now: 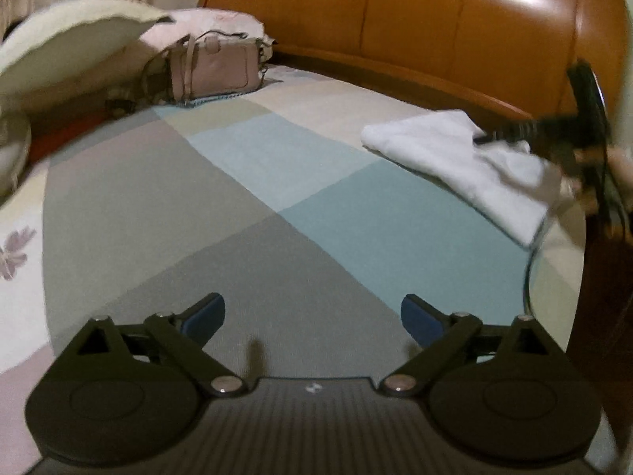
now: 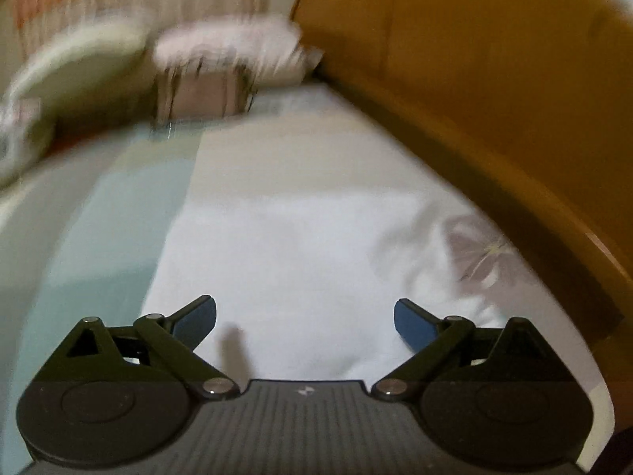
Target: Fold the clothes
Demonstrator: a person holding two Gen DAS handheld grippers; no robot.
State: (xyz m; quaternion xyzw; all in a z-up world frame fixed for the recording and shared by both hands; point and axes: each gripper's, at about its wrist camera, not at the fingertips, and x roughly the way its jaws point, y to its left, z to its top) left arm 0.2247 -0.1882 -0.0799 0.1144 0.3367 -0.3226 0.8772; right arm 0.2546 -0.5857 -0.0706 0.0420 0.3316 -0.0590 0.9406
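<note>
White folded cloth [image 1: 455, 162] lies on the bedspread [image 1: 245, 206] near the wooden headboard [image 1: 415, 19]. Over it hovers the right gripper [image 2: 304, 316], jaws wide apart and empty; its view is blurred. The left gripper [image 1: 312, 316], also wide open and empty, hangs over grey and teal patches well away from the cloth. Farther from the cloth, against the headboard's far end, sit a pink bag [image 1: 215, 69] and pillows [image 1: 67, 43]. No writing is legible.

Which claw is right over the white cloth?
The right claw, open above the folded white cloth. The left claw is open too, but only the checked bedspread lies under it.
</note>
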